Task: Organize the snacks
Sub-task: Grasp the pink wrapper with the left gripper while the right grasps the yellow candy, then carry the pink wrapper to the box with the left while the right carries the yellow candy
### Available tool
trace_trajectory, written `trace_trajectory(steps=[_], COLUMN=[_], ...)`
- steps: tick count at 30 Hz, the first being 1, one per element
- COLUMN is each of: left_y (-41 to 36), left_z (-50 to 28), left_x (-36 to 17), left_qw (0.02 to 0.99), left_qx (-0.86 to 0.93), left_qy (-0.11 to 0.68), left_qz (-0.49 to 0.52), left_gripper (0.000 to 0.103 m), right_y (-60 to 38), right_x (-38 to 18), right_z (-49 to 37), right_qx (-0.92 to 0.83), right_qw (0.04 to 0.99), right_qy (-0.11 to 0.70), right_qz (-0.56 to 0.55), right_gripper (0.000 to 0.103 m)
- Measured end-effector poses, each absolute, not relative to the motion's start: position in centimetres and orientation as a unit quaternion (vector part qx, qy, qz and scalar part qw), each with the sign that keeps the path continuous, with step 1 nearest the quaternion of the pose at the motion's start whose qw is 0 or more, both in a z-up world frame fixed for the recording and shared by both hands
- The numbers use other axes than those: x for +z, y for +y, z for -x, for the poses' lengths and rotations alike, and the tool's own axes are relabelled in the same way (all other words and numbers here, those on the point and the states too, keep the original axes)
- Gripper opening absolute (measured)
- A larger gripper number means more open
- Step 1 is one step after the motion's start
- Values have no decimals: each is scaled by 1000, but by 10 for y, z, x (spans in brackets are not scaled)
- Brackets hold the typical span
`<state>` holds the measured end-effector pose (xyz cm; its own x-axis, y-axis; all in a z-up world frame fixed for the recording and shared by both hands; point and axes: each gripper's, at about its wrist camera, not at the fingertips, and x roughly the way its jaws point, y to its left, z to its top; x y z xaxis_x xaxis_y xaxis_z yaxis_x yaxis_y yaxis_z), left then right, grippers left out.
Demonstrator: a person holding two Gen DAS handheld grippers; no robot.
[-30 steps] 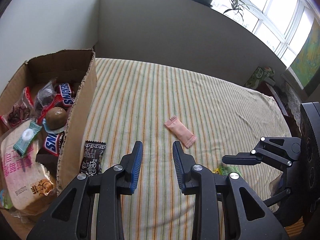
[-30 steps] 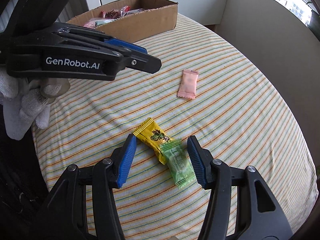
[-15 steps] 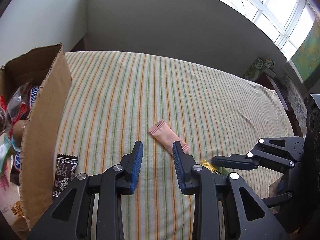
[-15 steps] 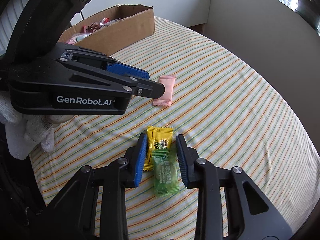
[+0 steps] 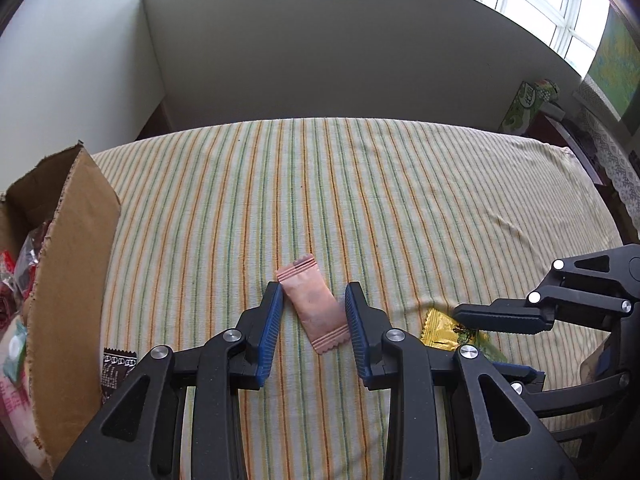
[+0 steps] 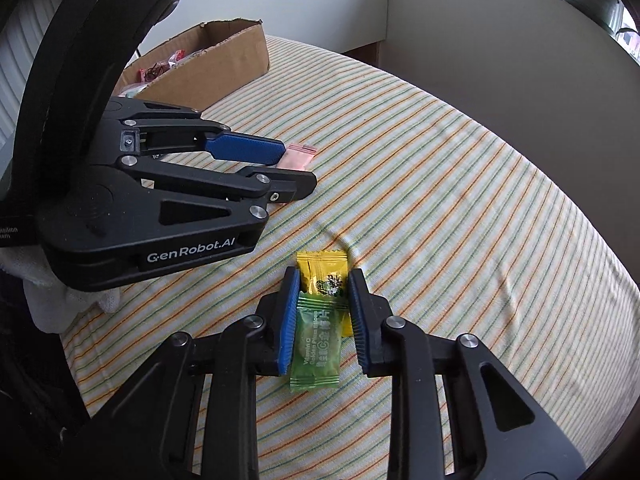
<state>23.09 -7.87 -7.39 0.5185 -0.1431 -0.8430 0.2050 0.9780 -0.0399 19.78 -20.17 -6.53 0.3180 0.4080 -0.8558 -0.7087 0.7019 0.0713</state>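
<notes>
A pink snack packet (image 5: 314, 303) lies on the striped cloth between the blue pads of my left gripper (image 5: 314, 308), which is open and straddles it. In the right wrist view the packet (image 6: 297, 157) is partly hidden behind the left gripper (image 6: 294, 168). My right gripper (image 6: 324, 300) has its jaws closed in on a green candy packet (image 6: 316, 346) lying over a yellow one (image 6: 323, 274); both still rest on the cloth. The yellow packet (image 5: 442, 328) also shows in the left wrist view beside the right gripper (image 5: 476, 334).
A cardboard box (image 5: 74, 264) holding several snacks stands at the left, also seen far left in the right wrist view (image 6: 212, 66). A black packet (image 5: 116, 368) lies by its wall. The striped cloth (image 5: 360, 192) covers the table; walls stand behind.
My left gripper moved forward and right until the pink packet sits between its pads. My right gripper narrowed from wide open onto the green and yellow packets.
</notes>
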Motion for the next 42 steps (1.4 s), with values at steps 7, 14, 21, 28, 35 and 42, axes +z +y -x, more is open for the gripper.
trace_trajectory(steps=[7, 14, 21, 28, 35, 42], left_y=[-77, -72, -70, -66, -55, -51], left_z=[-224, -218, -214, -212, -210, -206], left_x=[-75, -74, -73, -73, -71, -69], left_qw=[874, 876, 877, 877, 878, 880], left_qx=[-99, -101, -100, -101, -98, -98], left_qy=[472, 469, 467, 467, 465, 463], left_qz=[-58, -59, -62, -58, -49, -39], left_gripper=[23, 19, 19, 19, 19, 19], right_y=[-201, -185, -176, -164, -154, -147], right_x=[-65, -67, -68, -70, -70, -69], right_z=[-192, -197, -198, -201, -200, -200], right_qx=[350, 343, 342, 337, 337, 340], right_qw=[794, 793, 792, 795, 799, 798], right_qy=[468, 472, 476, 475, 471, 475], right_qz=[168, 174, 171, 169, 164, 148], right_gripper=[26, 26, 26, 26, 26, 25])
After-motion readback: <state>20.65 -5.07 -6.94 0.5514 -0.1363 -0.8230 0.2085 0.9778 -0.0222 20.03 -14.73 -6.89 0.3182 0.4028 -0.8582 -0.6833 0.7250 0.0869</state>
